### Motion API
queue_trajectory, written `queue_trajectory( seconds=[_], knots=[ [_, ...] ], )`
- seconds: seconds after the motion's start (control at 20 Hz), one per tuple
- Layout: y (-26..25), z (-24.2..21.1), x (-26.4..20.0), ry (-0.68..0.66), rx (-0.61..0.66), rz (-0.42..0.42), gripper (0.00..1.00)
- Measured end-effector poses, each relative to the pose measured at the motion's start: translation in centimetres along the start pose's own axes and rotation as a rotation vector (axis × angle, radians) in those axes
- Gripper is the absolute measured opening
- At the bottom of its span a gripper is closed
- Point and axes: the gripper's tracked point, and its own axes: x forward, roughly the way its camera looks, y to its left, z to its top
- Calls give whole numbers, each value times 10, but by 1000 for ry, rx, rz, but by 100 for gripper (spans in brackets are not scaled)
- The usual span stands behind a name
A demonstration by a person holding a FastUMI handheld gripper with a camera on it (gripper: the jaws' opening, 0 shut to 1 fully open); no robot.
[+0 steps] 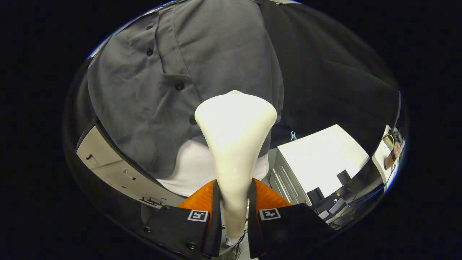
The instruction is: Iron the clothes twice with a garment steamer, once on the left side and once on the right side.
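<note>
A cream-white garment steamer stands up between my fingers, its narrow handle clamped by both and its wide head flaring out ahead. My gripper is shut on that handle. Just beyond the head hangs a dark grey button-up shirt; the head sits against its lower part, right of the button placket. A white garment shows below the shirt's hem, partly hidden by the steamer.
A white cabinet with small dark items on it stands to the right, below the shirt. A pale panel with a dark rim slants at the lower left. A small blue clip hangs near the shirt's right edge.
</note>
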Motion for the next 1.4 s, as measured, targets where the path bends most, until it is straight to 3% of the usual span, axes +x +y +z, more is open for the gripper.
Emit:
queue_trajectory(
  seconds=[0.5, 0.7, 1.1, 1.4],
  knots=[
    [54, 130, -124, -310, -38, 46, 37],
    [75, 162, -165, -431, -78, 59, 37],
    [100, 199, -228, -580, -87, 96, 37],
    [110, 202, -242, -593, -77, 117, 37]
  ],
)
